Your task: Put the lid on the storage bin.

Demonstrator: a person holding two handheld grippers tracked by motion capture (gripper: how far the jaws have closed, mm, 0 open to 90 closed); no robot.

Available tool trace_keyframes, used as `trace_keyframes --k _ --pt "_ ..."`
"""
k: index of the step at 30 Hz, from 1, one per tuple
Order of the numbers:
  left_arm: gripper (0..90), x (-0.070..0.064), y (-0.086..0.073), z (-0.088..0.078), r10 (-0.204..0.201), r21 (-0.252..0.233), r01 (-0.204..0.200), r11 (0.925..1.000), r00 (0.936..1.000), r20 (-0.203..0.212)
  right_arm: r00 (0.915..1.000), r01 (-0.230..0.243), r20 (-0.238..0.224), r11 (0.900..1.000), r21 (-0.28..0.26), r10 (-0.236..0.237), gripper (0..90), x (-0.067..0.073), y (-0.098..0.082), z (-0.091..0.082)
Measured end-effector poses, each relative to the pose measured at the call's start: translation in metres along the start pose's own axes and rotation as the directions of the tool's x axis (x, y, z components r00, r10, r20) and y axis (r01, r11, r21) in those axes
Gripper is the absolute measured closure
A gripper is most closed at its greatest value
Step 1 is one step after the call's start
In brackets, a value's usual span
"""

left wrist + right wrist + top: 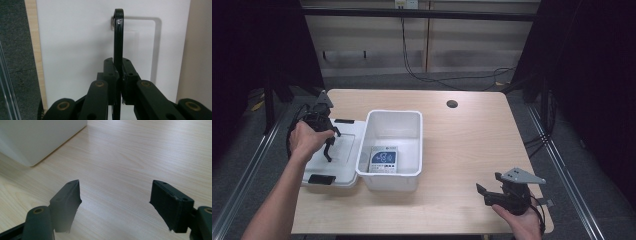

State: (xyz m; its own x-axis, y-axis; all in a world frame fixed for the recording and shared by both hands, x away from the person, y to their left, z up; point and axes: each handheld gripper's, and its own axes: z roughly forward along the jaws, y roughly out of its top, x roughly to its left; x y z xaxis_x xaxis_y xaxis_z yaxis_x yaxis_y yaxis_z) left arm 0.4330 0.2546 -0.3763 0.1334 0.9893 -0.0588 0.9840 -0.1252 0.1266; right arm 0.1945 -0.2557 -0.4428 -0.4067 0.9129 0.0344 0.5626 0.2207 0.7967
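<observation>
A white bin point(394, 116) stands left of the table's middle with a blue and white booklet point(383, 160) lying flat inside. Beside it on the left lies a white lid point(346, 150) with black clips at its ends. My left gripper point(329, 148) points down at the lid. In the left gripper view my left gripper point(118, 67) is shut on a thin black handle point(118, 37) that stands up from the lid point(75, 45). At the table's front right my right gripper point(484, 192) is open, and my right gripper point(116, 195) has bare wood between its jaws.
The wooden table point(462, 145) has a round cable hole point(452, 104) near its back edge. A corner of the bin point(37, 137) lies ahead and left of the right gripper. Dark floor and metal rails flank the table.
</observation>
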Motion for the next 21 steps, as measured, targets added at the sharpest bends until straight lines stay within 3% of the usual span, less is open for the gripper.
trace_keyframes --k 11,21 --pt "84.7 0.006 -0.003 -0.023 0.012 -0.026 -0.012 0.9996 0.9999 0.011 1.0 0.0 0.001 1.0 0.0 0.0 23.4 0.0 0.0 0.0" --pt "84.8 0.014 -0.006 -0.031 0.015 -0.018 -0.015 0.9997 0.9997 0.018 1.0 0.0 -0.001 1.0 0.002 0.0 23.3 0.0 0.0 0.0"
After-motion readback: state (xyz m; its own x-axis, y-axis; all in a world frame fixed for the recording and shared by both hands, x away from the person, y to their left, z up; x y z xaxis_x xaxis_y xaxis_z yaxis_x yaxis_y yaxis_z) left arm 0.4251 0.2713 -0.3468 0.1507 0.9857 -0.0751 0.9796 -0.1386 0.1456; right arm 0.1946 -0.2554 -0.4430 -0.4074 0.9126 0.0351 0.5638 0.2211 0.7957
